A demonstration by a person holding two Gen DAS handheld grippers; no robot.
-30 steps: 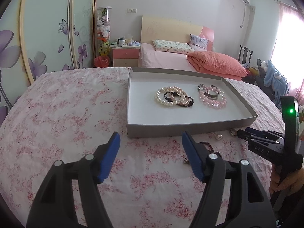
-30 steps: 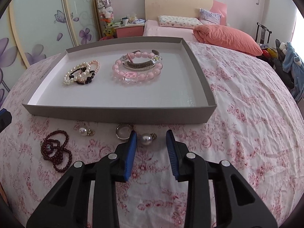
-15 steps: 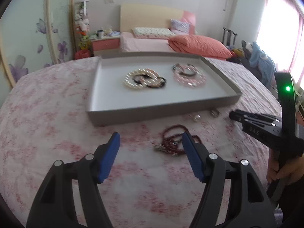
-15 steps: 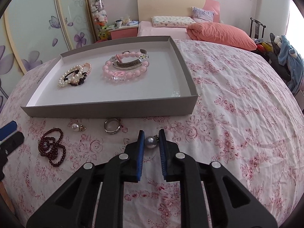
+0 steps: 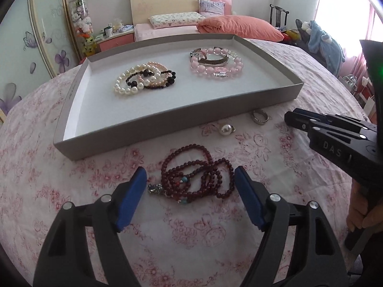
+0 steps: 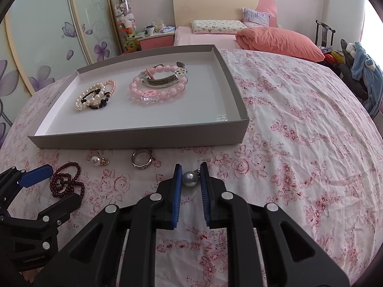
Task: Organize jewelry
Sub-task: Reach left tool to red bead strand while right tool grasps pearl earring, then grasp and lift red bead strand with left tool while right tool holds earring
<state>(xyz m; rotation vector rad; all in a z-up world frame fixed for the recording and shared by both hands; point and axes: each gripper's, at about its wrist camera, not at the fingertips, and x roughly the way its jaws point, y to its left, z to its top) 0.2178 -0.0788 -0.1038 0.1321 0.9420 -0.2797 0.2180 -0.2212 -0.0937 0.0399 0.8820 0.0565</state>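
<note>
A dark red bead necklace (image 5: 205, 167) lies bunched on the floral cloth between the blue pads of my left gripper (image 5: 190, 179). Its jaws are opening and the pads do not touch the beads. My right gripper (image 6: 190, 167) is shut on a grey pearl earring (image 6: 190, 179), low over the cloth. A silver ring (image 6: 141, 157) and a white pearl earring (image 6: 97, 160) lie in front of the grey tray (image 6: 134, 138). Pearl and black bracelets (image 5: 143, 81) and a pink bead bracelet (image 5: 215, 64) rest inside the tray.
The floral cloth (image 6: 299, 131) spreads wide to the right of the tray. Behind are a bed with an orange duvet (image 6: 275, 40), a pink nightstand (image 6: 155, 39) and flowered wardrobe doors (image 6: 47, 35). A hand (image 5: 361, 217) holds the right gripper's handle.
My left gripper has swung down and right until it straddles the red necklace, with its jaws a little wider. My right gripper has closed on the grey pearl earring.
</note>
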